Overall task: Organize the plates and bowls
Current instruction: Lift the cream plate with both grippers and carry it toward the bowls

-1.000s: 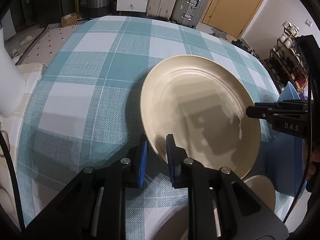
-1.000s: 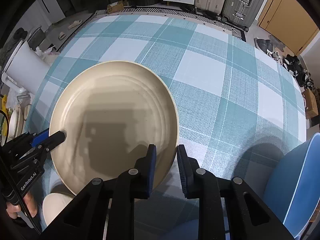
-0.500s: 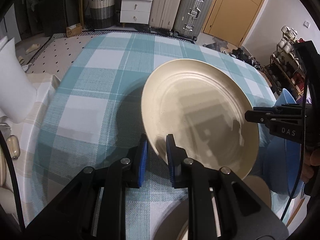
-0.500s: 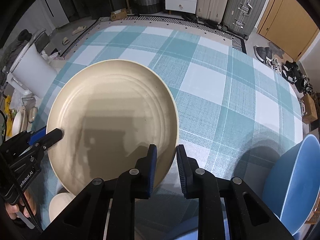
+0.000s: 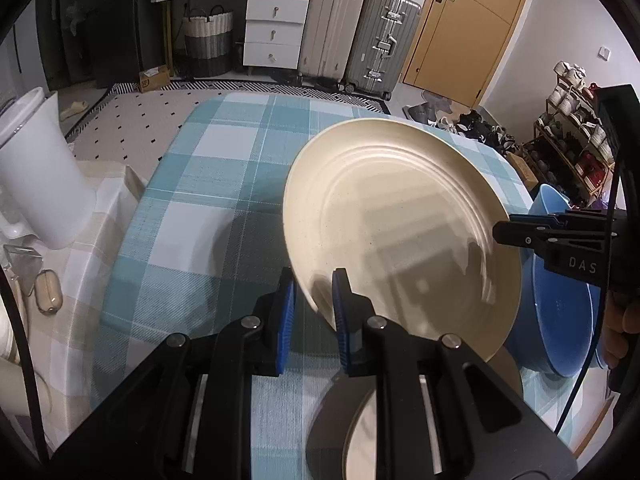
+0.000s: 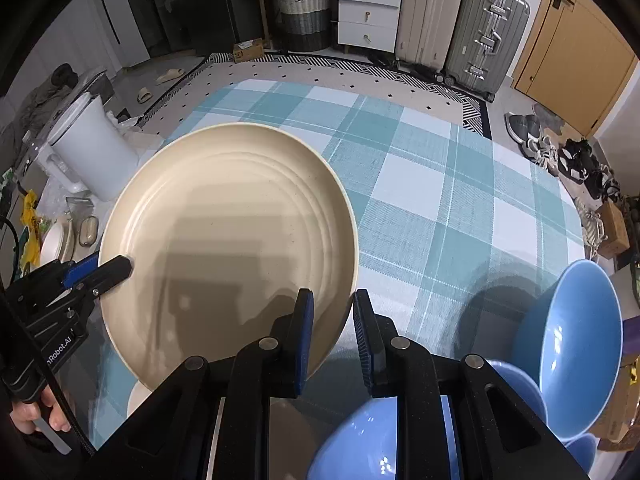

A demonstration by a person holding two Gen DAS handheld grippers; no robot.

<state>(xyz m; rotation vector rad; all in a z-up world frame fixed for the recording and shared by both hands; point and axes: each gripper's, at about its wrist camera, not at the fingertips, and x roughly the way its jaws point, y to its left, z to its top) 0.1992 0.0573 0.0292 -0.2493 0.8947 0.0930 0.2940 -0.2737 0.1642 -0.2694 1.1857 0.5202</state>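
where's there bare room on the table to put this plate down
The checked tablecloth lies bare beyond the cream plate, out to its far edge. The near right is crowded with blue bowls; a white jug and clutter border the left.

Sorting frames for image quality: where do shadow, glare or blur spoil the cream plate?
Left wrist view: the cream plate is smeared with motion blur along its right rim, with streaky glare there; a blocky shadow crosses its centre. Right wrist view: the plate is sharp, half under a dark shadow; the fisheye bends the checked tablecloth.
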